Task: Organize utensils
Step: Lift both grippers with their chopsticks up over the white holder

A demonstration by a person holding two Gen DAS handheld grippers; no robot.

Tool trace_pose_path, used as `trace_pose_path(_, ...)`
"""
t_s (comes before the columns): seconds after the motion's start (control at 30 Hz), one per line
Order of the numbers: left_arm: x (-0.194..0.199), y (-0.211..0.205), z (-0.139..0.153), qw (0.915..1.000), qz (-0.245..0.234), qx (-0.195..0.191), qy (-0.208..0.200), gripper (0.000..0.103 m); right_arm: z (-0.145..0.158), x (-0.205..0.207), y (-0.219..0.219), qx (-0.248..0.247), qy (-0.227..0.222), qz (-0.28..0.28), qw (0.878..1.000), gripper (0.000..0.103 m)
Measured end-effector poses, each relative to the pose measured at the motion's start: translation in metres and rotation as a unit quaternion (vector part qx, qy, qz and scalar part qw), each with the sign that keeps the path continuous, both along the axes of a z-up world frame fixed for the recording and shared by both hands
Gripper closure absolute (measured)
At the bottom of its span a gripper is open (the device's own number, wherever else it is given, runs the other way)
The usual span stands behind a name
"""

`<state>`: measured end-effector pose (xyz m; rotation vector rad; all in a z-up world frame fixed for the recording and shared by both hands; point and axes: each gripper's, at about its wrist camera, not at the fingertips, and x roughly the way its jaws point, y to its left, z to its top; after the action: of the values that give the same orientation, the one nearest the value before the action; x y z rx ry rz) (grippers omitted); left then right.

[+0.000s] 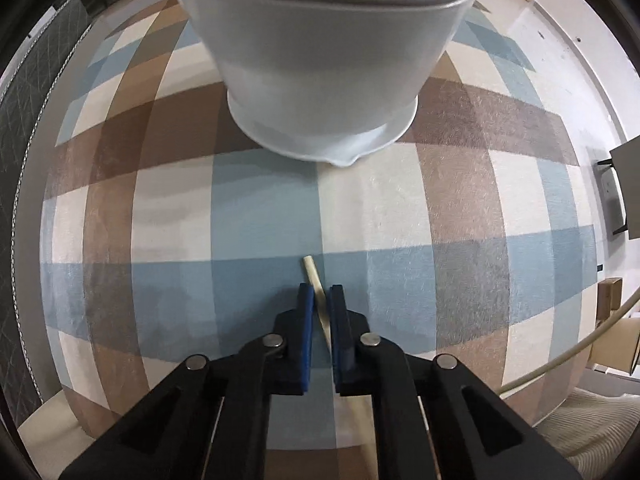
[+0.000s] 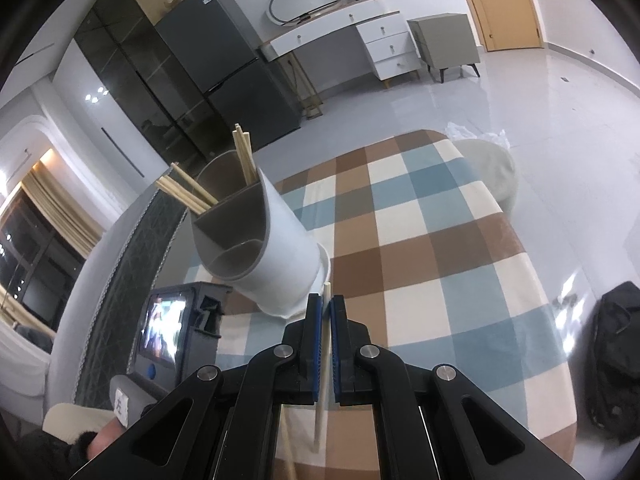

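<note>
Chopstick (image 1: 316, 292) lies pinched between the left tongs (image 1: 320, 294) on the checked table (image 1: 400, 220); right tongs (image 2: 326, 306) clamp another chopstick (image 2: 325, 320); white holder (image 1: 320, 60) stands just ahead.

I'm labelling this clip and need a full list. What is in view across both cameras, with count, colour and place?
Utensil holder: one, white outside and grey inside, divided into compartments, standing on the cloth.
Chopsticks in holder: several, pale wood, in two compartments, exact count unclear.
Checked cloth: one, blue, brown and cream, covering the table.
Fridge: one, dark grey, against the far wall.
Drawer desk: one, white, by the wall.
Side cabinet: one, grey, beside the desk.
Door: one, tan, far right.
Left gripper: black with blue pads, shut on left chopstick.
Right gripper: black with blue pads, shut on right chopstick.
</note>
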<state>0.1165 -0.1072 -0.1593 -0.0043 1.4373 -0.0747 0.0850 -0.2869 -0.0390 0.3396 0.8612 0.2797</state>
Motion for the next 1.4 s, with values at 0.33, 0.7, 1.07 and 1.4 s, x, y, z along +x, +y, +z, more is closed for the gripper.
trace_pose_path(0.33,-0.011,0.021,0.024,0.9959,0.014,-0.057,-0.069,0.102,0.004,-0.006,0.012,-0.027,-0.020,0.016,0.999,0.099)
trace_pose_path(0.7,-0.043,0.051,0.110,0.9640,0.000,-0.140,-0.226,0.102,0.006,-0.036,0.031,-0.030,-0.041,0.020,0.999,0.100)
trace_pose_path(1.07,-0.086,0.049,0.130,0.9498,-0.045,-0.126,-0.283,0.102,0.027,-0.080,0.056,-0.062,-0.102,0.026,0.993,0.100)
trace_pose_path(1.4,-0.098,0.064,0.147,0.9471,-0.037,-0.133,-0.290,0.102,0.035,-0.091,0.064,-0.077,-0.110,0.025,0.991,0.100)
